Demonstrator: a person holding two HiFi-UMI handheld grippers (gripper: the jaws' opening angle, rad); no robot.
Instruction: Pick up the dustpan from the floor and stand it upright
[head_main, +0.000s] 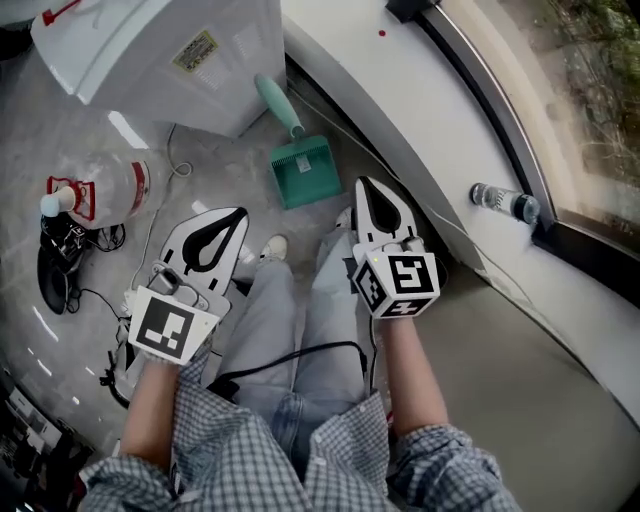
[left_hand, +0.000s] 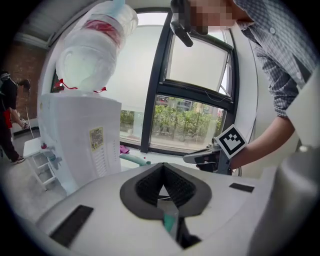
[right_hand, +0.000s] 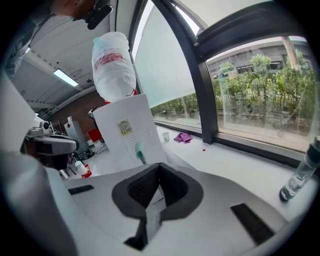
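Nearest are one person's two checked shirt sleeves (head_main: 240, 455), with one white gripper held out ahead of each, above pale jeans. At far left one big clear plastic water jug with a red label (head_main: 110, 188) lies on the grey floor (head_main: 225, 165). Beside it is the left gripper (head_main: 236, 214), its black-padded fingers pressed together on nothing. Beyond it stands one white water dispenser (head_main: 200, 60). In the gripper views it carries a second, upturned jug.

The single teal plastic dustpan (head_main: 303, 170) sits just right of the dispenser, between it and the curved white window ledge (head_main: 400, 110). It touches neither gripper. Its pan is the near end, and the right gripper view shows its handle rising against the dispenser's side.

The right gripper (head_main: 368, 188) is just right of the pan, fingers likewise pressed together and empty. One small clear bottle (head_main: 505, 203) stands farther right on the ledge.
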